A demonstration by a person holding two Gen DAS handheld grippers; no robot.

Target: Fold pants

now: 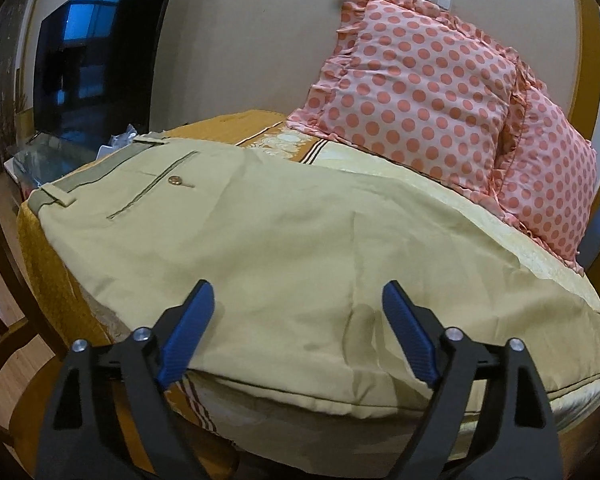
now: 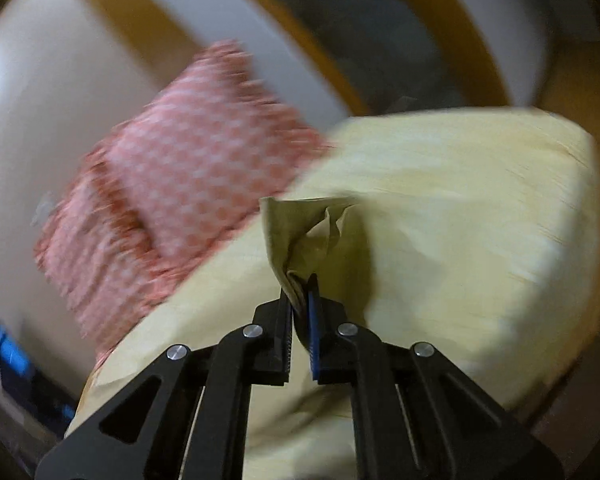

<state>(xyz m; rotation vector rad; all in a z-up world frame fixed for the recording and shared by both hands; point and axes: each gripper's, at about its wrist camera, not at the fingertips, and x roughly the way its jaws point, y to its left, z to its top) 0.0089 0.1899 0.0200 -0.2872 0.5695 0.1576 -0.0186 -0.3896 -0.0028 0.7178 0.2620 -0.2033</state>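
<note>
Lying: the pants [image 1: 260, 240] were spread flat over the bed [image 1: 52, 280], waistband toward the far left edge, back pocket and its button facing up, hem end toward the camera.
Pants in right view: one bunched end of the cloth [image 2: 300, 240] stood up from the fingers, crumpled into a peak, with pale yellow bedding beyond it.
Right gripper: the right gripper [image 2: 300, 300] was clamped tight on that bunch of pants, jaws nearly touching, with cloth wedged between them.
Right pose: it pointed forward and slightly up along the bed; heavy blur covered everything but the gripper and the pinched cloth.
Left gripper: the left gripper [image 1: 298, 300] stood wide apart and held nothing; its blue pads [image 1: 190, 324] sat over the near end of the pants, whether touching the cloth I cannot tell.
Left pose: it was level, low and aimed along the pants toward the waistband.
Pillows: two pink dotted pillows [image 1: 420, 92] leaned on the wall at the far right of the bed, just beside the pants.
TV: a dark TV [image 1: 80, 52] stood at the far left.
</note>
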